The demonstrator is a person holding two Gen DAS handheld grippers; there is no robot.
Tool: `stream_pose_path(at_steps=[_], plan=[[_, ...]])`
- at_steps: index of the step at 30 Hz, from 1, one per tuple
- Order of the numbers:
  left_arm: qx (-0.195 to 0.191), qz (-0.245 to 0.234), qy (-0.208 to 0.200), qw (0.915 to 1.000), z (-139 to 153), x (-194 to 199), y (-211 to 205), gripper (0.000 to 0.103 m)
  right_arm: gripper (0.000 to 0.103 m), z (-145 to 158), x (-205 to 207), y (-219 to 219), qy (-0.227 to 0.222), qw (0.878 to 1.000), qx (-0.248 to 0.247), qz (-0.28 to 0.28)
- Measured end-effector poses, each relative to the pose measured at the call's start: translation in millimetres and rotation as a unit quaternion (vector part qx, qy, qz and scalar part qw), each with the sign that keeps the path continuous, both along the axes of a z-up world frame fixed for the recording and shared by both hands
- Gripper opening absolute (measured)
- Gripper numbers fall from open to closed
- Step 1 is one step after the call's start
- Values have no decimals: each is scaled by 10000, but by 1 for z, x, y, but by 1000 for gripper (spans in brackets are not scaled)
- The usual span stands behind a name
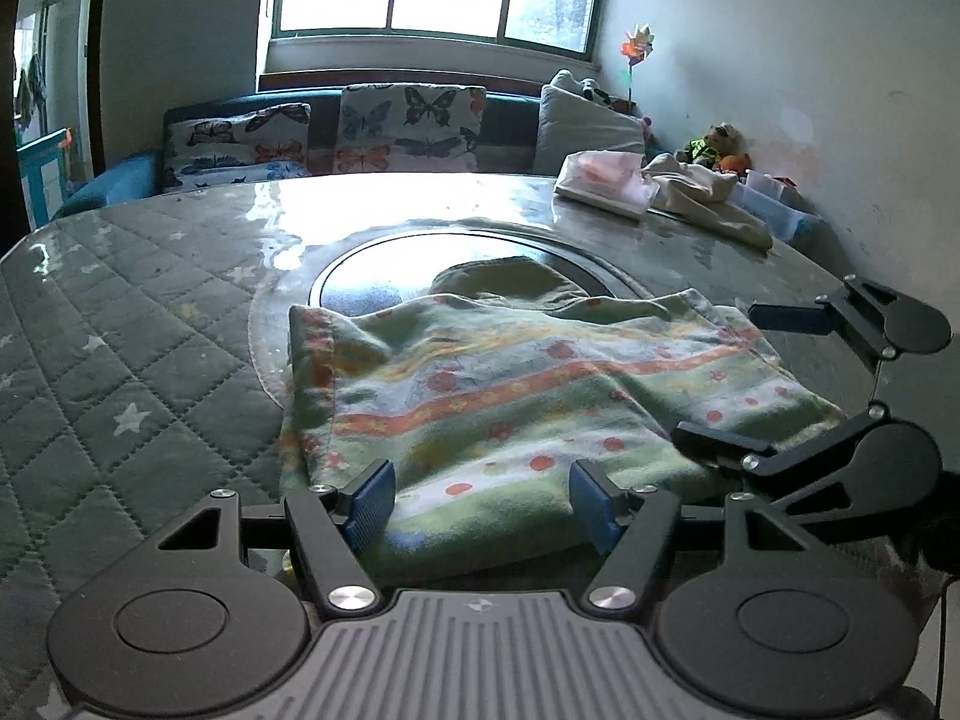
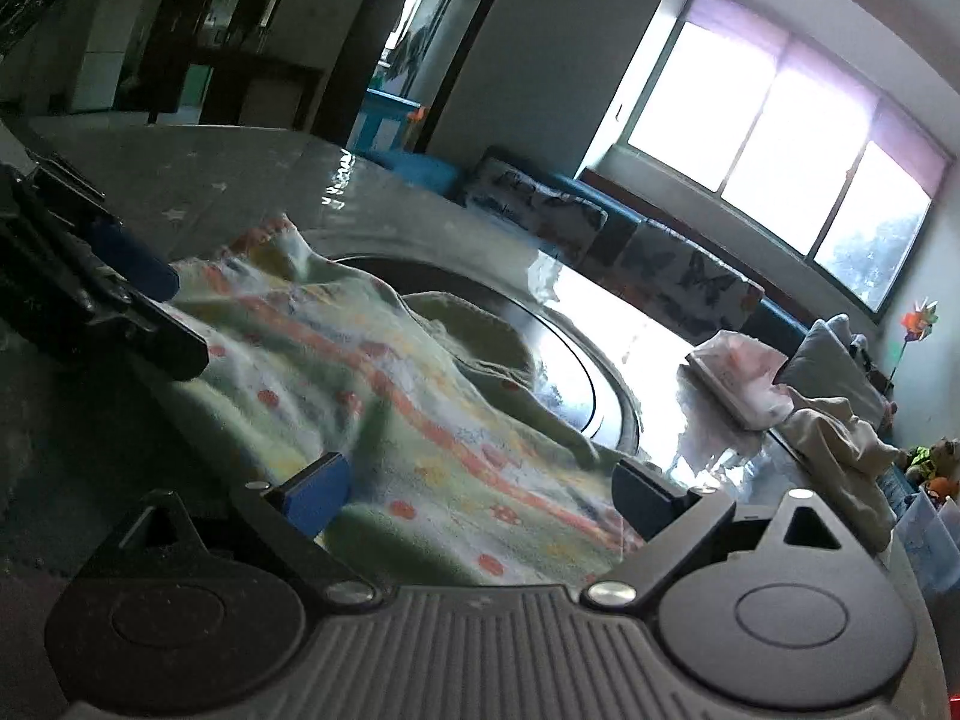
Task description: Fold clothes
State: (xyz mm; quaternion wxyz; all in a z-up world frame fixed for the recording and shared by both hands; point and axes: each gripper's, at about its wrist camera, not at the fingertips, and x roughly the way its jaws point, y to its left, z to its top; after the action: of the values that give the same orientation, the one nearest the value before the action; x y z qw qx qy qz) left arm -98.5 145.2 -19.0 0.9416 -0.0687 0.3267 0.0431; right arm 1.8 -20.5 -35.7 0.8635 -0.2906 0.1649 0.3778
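A green garment with orange and blue flowered stripes (image 1: 510, 396) (image 2: 384, 396) lies rumpled on the table, its far part over the dark glass turntable (image 1: 384, 282) (image 2: 576, 384). My left gripper (image 1: 480, 504) is open at the garment's near edge, its blue pads standing either side of the cloth without pressing it. In the right wrist view the left gripper (image 2: 162, 312) shows at the left edge. My right gripper (image 2: 480, 498) is open too, low over the garment's right side, with cloth between its fingers. The left wrist view shows the right gripper (image 1: 717, 375) coming in from the right.
The round table has a quilted green cover with stars (image 1: 120, 372). At its far right lie a pink and white packet (image 1: 606, 180) and a beige cloth (image 1: 708, 198). A sofa with butterfly cushions (image 1: 408, 126) stands behind, and a wall (image 1: 810, 90) runs close on the right.
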Motion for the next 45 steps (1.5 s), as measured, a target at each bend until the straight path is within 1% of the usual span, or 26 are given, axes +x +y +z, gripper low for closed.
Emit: stream_pose_path(at_steps=[4,7,9,10,14,16,19,21,24,28,30,32,34,36,39,41,44,45], plan=[[-31,18,-112,9999,9,-2,-2,67,96,15,-8,-1,12,9996,215,162],[70,40,7,10000,2,1,-3,67,96,7,-15,6,60,9993,82,362],[130,64,50,9999,-3,-1,-3,67,95,-1,-17,7,66,9993,-36,373],[152,71,47,9998,-2,-3,-3,67,95,-1,-16,7,91,9993,-42,358],[125,115,-33,9999,4,-9,-1,66,95,10,-18,4,179,9989,140,403],[163,181,11,9997,2,-9,1,66,95,13,-20,5,204,9984,219,470],[124,235,123,9996,-3,-8,6,66,95,0,-22,10,426,9973,-13,603],[92,208,100,9997,3,-7,9,65,95,-3,-24,10,516,9965,-56,660],[-48,197,28,9998,13,2,17,65,95,8,-20,4,676,9953,233,657],[-151,126,-123,9997,23,25,28,65,95,20,-3,-3,1024,9922,558,452],[-77,131,-147,9998,22,42,33,65,95,21,9,-6,1291,9889,667,321],[-174,144,-73,9997,17,58,42,65,95,16,22,-9,1648,9834,734,205],[-308,271,123,9991,8,72,54,64,95,11,32,-13,1961,9774,780,79],[-273,390,260,9985,1,79,62,64,95,7,41,-18,2227,9714,818,-50],[-242,452,281,9983,-3,79,71,64,95,11,52,-26,2350,9675,918,-145],[-257,443,295,9983,-1,78,72,64,95,17,64,-30,2441,9636,1066,-232],[-179,405,293,9986,3,80,70,66,94,23,87,-29,2525,9588,1240,-388],[-168,408,300,9986,4,82,70,67,92,22,94,-27,2536,9582,1250,-432]])
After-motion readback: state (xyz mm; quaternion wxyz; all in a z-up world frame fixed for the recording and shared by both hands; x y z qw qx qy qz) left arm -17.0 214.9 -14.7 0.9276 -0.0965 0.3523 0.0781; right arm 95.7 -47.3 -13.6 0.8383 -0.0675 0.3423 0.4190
